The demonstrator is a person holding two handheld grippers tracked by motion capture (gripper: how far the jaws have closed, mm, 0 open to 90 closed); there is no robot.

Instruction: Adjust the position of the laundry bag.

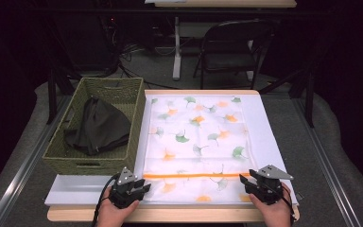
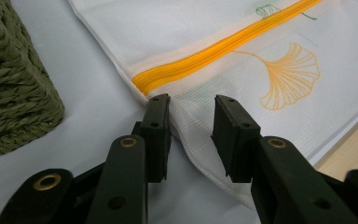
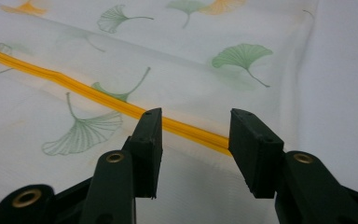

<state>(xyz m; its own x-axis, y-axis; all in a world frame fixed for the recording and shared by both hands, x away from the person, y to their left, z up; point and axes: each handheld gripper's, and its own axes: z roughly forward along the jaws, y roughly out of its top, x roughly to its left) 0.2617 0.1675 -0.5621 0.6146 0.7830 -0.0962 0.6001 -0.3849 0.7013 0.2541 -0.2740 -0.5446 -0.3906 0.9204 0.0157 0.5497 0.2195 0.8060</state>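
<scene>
White mesh laundry bag [image 1: 196, 142] with ginkgo-leaf print, spread flat on the tabletop [image 1: 269, 137] just right of the woven basket [image 1: 94, 125]; orange zipper [image 1: 194, 175] running across the bag's near end. Left claw [image 1: 144, 185] at the zipper's left end, jaws parted astride the bag's corner edge, pads not pressing; right claw [image 1: 242, 180] at the zipper's right end, released, jaws wide above the fabric. Dark cloth [image 1: 97, 127] heaped inside the basket.

Parted tongs [image 3: 193, 154] over bag's [image 3: 177, 84] zipper [image 3: 121, 106] (orange)
</scene>
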